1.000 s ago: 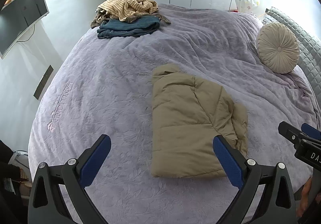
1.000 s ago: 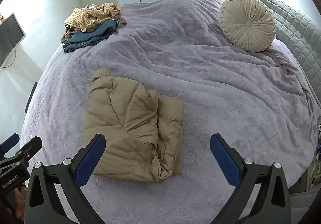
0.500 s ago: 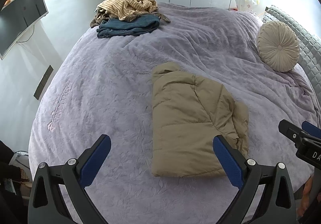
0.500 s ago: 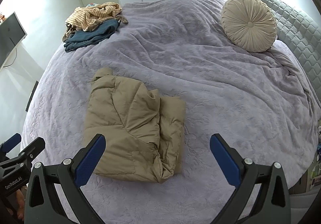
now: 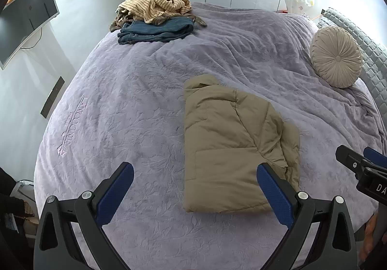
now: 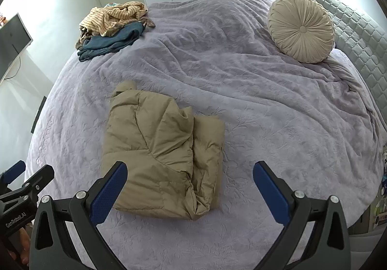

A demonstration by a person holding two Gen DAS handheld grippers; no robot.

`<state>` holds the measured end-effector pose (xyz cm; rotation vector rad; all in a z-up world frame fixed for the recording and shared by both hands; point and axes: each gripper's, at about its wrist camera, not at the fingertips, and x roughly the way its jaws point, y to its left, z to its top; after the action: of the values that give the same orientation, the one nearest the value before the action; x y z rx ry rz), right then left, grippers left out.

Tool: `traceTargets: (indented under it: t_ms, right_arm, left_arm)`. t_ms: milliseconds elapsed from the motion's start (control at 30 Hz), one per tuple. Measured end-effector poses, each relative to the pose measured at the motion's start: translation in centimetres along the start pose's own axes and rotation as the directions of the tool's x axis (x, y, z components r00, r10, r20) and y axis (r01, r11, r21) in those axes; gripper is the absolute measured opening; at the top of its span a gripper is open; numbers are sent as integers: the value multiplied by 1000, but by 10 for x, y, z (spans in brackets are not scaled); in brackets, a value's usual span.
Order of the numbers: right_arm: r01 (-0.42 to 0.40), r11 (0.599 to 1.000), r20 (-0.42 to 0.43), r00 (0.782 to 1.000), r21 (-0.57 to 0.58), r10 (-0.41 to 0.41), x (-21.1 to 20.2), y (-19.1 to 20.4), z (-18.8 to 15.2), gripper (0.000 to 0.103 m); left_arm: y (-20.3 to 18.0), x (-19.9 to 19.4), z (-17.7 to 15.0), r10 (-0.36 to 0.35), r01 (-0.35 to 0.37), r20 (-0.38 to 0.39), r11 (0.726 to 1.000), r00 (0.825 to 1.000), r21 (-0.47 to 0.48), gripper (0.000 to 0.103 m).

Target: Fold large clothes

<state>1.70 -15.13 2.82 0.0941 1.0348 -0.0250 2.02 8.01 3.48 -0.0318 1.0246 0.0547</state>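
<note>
Both my claws, left gripper (image 5: 195, 191) and right gripper (image 6: 189, 189), gape empty above the puffy tan jacket (image 5: 232, 146), folded, rumpled along its right edge.

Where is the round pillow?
The round pillow sits at the bed's far right in both views, leaning against the grey quilted headboard.
</note>
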Motion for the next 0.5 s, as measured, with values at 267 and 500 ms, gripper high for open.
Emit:
traceTargets:
  t_ms: [267, 500]
  right_arm:
    - [2, 1000, 0, 1000, 1, -2, -1, 1, 0, 103]
    - [2, 1000, 0, 1000, 1, -2, -1, 1, -1, 103]
  left_arm:
    - [2, 0, -1, 1, -1, -3, 1000, 1000, -11, 102]
    - [3, 0, -1, -1, 1, -5, 1000, 1000, -13, 102]
